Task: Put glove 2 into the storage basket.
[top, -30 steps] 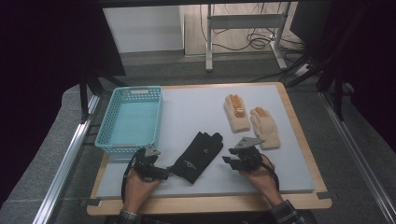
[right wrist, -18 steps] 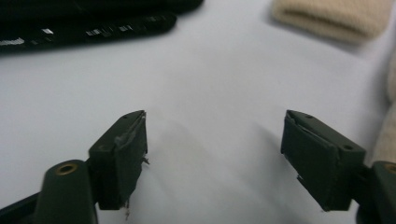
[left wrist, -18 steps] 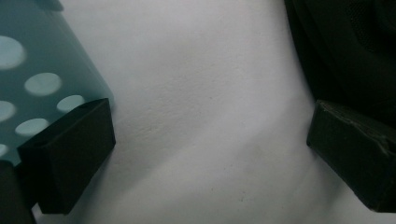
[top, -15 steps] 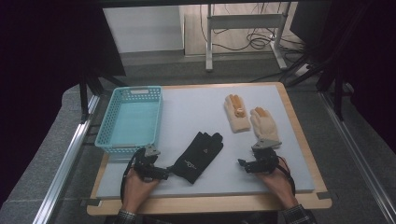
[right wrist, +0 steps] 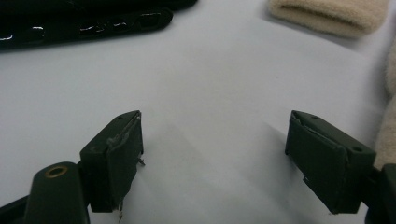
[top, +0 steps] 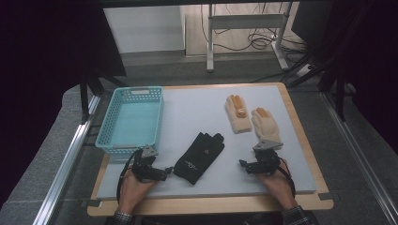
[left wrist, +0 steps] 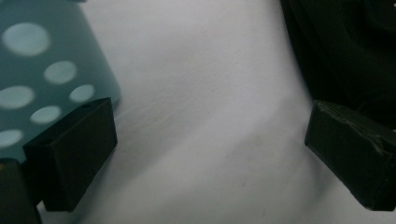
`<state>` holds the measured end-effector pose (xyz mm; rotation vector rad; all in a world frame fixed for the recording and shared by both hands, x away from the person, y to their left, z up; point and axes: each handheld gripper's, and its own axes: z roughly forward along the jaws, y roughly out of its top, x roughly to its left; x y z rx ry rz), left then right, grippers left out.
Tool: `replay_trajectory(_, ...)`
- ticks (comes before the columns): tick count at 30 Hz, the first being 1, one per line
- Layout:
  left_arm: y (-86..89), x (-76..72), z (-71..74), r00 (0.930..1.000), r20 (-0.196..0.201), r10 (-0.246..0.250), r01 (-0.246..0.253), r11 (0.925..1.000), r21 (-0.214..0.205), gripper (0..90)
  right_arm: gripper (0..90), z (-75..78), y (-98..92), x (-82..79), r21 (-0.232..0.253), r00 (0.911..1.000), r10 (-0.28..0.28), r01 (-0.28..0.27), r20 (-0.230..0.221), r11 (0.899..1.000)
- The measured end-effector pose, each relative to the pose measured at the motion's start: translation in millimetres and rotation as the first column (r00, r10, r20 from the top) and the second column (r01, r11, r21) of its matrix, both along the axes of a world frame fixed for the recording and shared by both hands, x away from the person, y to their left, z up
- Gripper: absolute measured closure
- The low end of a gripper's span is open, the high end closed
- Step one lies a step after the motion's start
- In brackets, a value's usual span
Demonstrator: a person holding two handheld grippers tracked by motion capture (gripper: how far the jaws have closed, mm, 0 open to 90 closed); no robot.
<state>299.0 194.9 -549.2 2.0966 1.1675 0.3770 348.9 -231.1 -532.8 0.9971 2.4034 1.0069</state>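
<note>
A black glove (top: 199, 157) lies flat on the grey mat near the front edge, fingers pointing away and rightward; two cream gloves (top: 251, 119) lie side by side farther right

No text, number or brand can be read anywhere; the only mark is a small pale logo, too small to make out, on the back of the black glove (top: 199, 157) lying just right of the turquoise basket (top: 132, 123).

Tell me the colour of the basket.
Light teal basket, clearest in the high view.
</note>
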Motion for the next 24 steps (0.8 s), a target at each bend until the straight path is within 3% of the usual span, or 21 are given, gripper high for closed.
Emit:
replay_trajectory(6, 9.3, -8.8, 7.9, 0.9999, 0.007, 0.007, -0.007, 0.9988, -0.049, 2.5, 18.8, 0.0, 0.0, 0.0, 0.000, 1.0000, 0.000, 0.000, 0.000, 1.000)
replay_trajectory(9, 7.7, -13.7, 17.3, 0.9998, 0.007, -0.019, 0.020, 0.9963, -0.084, 2.0, 18.8, 0.0, 0.0, 0.0, 0.000, 1.0000, 0.000, 0.000, 0.000, 1.000)
replay_trajectory(12, 2.6, -14.0, 23.2, 0.9991, 0.006, -0.042, 0.042, 0.9952, -0.088, 1.0, 18.8, 0.0, 0.0, -0.1, 0.000, 1.0000, 0.000, 0.000, 0.001, 1.000)
replay_trajectory(17, -22.6, -10.1, 40.1, 0.9954, 0.003, -0.095, 0.095, 0.9913, -0.091, 0.0, 18.8, 0.0, -0.1, -0.1, 0.000, 1.0000, 0.000, 0.000, 0.001, 1.000)
replay_trajectory(19, -38.2, -4.8, 47.0, 0.9904, -0.005, -0.138, 0.138, 0.9880, -0.070, 0.0, 18.8, -0.1, -0.1, 0.0, 0.000, 1.0000, 0.000, 0.000, 0.001, 1.000)
replay_trajectory(24, -63.1, 6.0, 51.7, 0.9842, -0.014, -0.176, 0.175, 0.9832, -0.050, 0.0, 18.8, -0.1, -0.2, 0.0, 0.000, 1.0000, 0.000, 0.000, 0.001, 1.000)
